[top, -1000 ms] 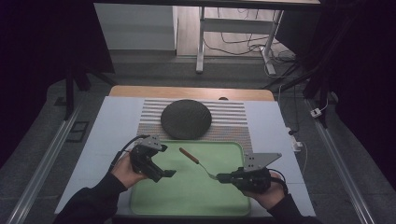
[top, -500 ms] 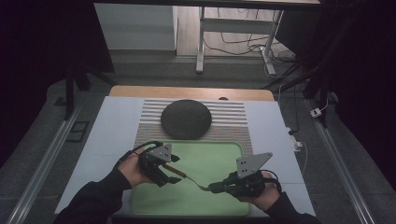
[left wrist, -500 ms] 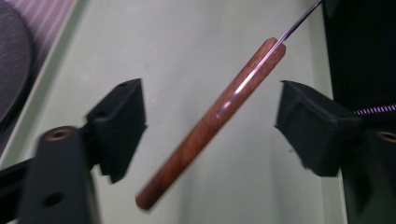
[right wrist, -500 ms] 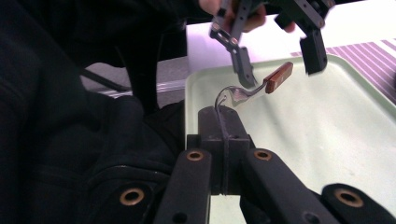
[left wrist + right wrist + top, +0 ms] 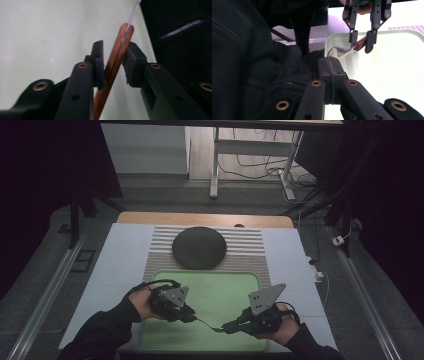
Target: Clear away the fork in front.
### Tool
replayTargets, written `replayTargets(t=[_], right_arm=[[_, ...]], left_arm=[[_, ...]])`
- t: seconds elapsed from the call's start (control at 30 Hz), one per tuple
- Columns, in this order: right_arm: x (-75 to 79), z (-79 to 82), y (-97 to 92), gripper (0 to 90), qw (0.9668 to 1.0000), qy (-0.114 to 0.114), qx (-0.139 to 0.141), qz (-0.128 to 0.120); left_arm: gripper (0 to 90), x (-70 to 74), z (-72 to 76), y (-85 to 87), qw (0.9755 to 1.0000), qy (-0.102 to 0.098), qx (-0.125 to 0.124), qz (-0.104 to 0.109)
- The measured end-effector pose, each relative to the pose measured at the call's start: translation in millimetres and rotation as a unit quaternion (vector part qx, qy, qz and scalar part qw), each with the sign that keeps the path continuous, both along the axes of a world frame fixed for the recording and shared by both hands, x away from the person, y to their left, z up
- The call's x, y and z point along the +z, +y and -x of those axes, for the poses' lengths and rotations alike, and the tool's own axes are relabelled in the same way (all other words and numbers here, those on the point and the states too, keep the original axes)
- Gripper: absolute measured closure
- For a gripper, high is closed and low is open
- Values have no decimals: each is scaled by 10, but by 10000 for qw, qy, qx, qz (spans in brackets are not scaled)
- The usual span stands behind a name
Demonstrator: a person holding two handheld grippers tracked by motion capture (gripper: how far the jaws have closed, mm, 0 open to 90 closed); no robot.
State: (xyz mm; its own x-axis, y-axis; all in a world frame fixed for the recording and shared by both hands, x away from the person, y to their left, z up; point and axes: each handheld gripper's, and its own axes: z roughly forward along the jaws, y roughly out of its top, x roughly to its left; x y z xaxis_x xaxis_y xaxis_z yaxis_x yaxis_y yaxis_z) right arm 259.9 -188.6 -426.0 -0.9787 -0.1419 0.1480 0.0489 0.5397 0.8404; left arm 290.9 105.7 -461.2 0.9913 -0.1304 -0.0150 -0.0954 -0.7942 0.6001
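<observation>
The spoon (image 5: pixel 115 63) runs out of the left gripper view at both ends, its wooden handle cut off at the bottom edge. In the right gripper view its bowl sits hidden (only a thin metal edge shows) between the right gripper's (image 5: pixel 332 75) closed pads.

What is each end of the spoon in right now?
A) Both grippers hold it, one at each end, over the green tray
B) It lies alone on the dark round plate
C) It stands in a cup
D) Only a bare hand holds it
A: the left gripper has the spoon's wooden handle between its pads, and the right gripper is shut on its metal end, above the green tray.
</observation>
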Motion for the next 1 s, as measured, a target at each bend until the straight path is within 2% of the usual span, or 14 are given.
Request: replayTargets(t=[0.17,0.23,0.5,0.53,0.63,0.67,0.7,0.73,0.77,0.83,0.87,0.9,0.97,1.0], right_arm=[[-30,-9,4,900,9999,7,80,94],[-66,-17,-3,872,9995,-187,-82,226],[-90,-89,-99,694,9921,-448,-1139,260],[-90,-89,-99,694,9921,-448,-1139,260],[-84,-89,-167,599,9847,-538,-1637,242],[-84,-89,-167,599,9847,-538,-1637,242],[-83,-83,-202,544,9792,-631,-1899,342],[-83,-83,-202,544,9792,-631,-1899,342],[-99,-65,-223,496,9740,-680,-2128,388],[-115,-37,-241,439,9670,-753,-2385,493],[-115,-37,-241,439,9670,-753,-2385,493],[-122,-24,-251,417,9635,-763,-2506,546],[-144,14,-291,356,9522,-733,-2885,691],[-144,14,-291,356,9522,-733,-2885,691]], left_arm=[[755,-17,49,-29,9993,-198,-262,-178],[782,-23,68,-23,9985,-355,-321,-254],[796,11,71,47,9990,-63,365,-247],[796,11,71,47,9990,-63,365,-247],[796,11,87,103,9975,33,684,-198],[796,8,95,123,9965,75,815,-162],[796,7,100,145,9956,77,923,-150],[796,7,101,169,9944,88,1044,-152],[796,7,101,192,9931,110,1162,-140],[796,5,114,239,9892,165,1450,-114],[796,3,125,260,9872,196,1580,-98],[795,2,138,280,9850,224,1711,-88],[795,-6,163,316,9799,341,1965,-82],[795,-13,178,333,9779,386,2051,-82]])
